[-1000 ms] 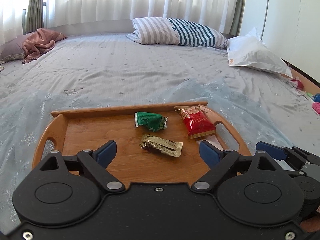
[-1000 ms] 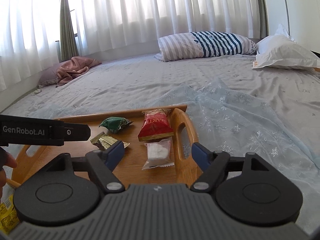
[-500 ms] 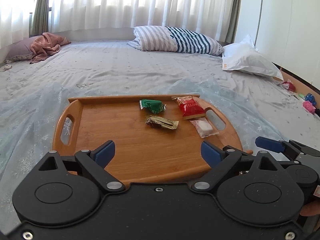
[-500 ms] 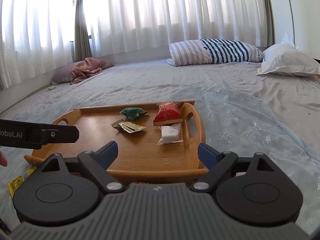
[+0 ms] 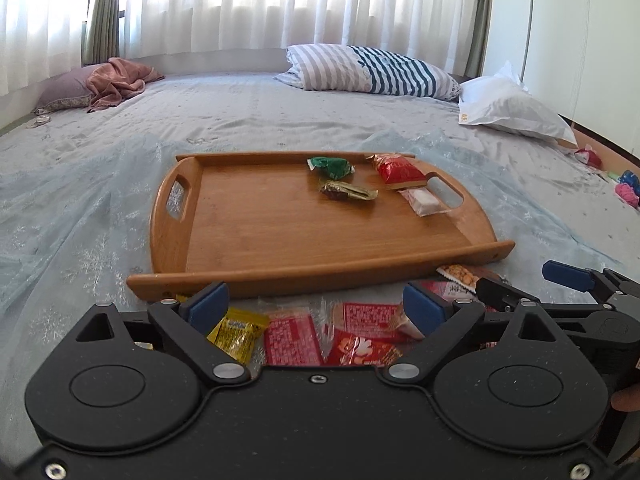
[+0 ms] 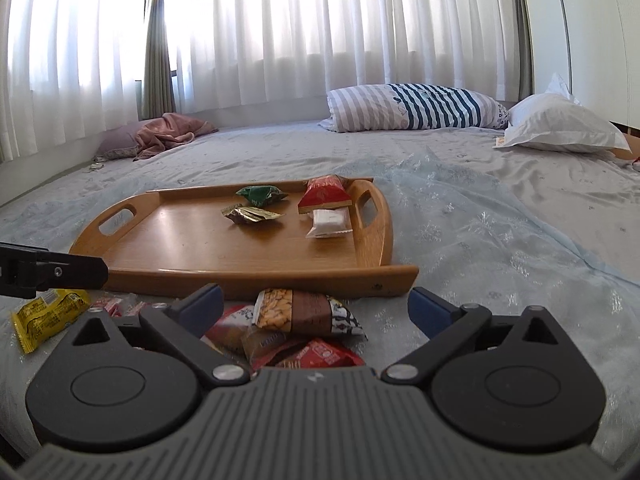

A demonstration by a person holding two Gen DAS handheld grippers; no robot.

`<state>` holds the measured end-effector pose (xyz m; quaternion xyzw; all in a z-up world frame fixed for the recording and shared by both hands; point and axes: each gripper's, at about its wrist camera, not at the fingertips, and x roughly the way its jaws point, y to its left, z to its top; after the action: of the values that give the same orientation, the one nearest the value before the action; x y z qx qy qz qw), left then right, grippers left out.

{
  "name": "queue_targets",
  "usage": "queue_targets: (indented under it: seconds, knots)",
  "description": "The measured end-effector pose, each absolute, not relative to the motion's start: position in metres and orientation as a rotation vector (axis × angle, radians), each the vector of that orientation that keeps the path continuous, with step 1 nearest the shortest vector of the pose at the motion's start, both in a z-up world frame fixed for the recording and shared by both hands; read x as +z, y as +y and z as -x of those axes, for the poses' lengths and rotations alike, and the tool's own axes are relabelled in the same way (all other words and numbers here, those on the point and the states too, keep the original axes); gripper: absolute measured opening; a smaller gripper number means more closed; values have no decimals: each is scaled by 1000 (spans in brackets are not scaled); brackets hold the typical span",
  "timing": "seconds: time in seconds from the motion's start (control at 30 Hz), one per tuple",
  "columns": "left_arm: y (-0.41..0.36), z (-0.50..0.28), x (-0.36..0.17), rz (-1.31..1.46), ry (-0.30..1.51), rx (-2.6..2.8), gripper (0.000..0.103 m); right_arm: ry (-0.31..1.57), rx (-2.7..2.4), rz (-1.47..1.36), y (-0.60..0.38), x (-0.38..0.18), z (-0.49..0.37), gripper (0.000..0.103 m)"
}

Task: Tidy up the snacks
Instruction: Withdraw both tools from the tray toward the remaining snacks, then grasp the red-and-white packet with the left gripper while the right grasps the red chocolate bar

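Both grippers wide open, nothing held. Left gripper [image 5: 316, 304] hangs over the loose pile just in front of the tray's near rim: yellow packet [image 5: 239, 329] by its left finger, red packets [image 5: 294, 340] between the fingers. Right gripper [image 6: 316, 304] hangs over the peanut bar [image 6: 306, 313], which lies on top of more red wrappers; what's under it is partly hidden, can't tell how many pieces.

Wooden tray [image 6: 224, 276] sits on the bedspread, touching or just beyond the pile. Already on it, far right corner: gold wrapper [image 6: 253, 214], green packet [image 6: 261, 195], red packet [image 6: 325, 197], white packet [image 6: 329, 222] beside the right handle.

Judgement: next step is a pick from the pile. Peanut bar looks easiest, top of heap and roughly centred between the right fingers. Come down straight, close across its short side, avoid pinching the wrapper beneath, lift clear of the rim before moving in. Wrappers look slick; grip mid-body, not the crimped end.

Beyond: striped pillow [image 6: 416, 106], white pillow [image 6: 560, 128], curtains.
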<state>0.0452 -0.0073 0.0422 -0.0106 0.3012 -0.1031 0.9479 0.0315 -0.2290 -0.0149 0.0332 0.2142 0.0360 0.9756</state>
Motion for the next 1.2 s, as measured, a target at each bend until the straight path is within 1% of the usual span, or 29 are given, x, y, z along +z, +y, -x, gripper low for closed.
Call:
queue_targets:
  seconds: [0.03,0.07,0.1,0.13,0.17,0.2,0.27,0.37,0.4,0.43,0.5,0.83,0.87,0.9,0.93,1.07,1.2]
  knots:
    - [-5,-44,39,26,622,-207,92,439,83,-68,-229,-17,-29,103]
    - [-2,-42,37,32,630,-206,87,446,94,-69,-229,-18,-27,103]
    - [0,-40,34,37,642,-206,76,453,96,-67,-228,-20,-25,102]
    - [2,-38,33,43,653,-207,70,458,94,-65,-227,-21,-22,99]
    - [4,-36,30,52,666,-208,60,459,90,-64,-226,-22,-19,98]
    - [5,-34,29,62,676,-212,54,457,83,-65,-225,-22,-16,96]
    - [7,-31,27,75,688,-216,46,456,69,-67,-221,-24,-9,90]
    - [8,-29,25,73,689,-214,43,461,36,-75,-218,-26,-1,77]
    - [8,-30,23,73,688,-205,43,471,24,-80,-217,-27,0,66]
    - [7,-31,22,70,688,-193,43,486,20,-89,-216,-28,1,59]
    - [7,-36,18,65,693,-168,43,505,34,-110,-215,-28,1,54]
    - [0,-54,4,63,704,-148,44,526,25,-99,-200,-29,-4,55]
    - [0,-54,4,64,708,-149,42,531,18,-92,-200,-28,-4,55]
    - [0,-54,5,62,713,-154,34,538,9,-82,-201,-28,-3,55]
    - [0,-54,5,55,719,-156,32,542,-1,-73,-202,-27,-1,55]
    - [3,-49,9,56,734,-171,32,562,-60,-58,-211,-23,5,55]
    - [5,-47,10,56,737,-170,32,572,-120,-62,-219,-22,7,59]
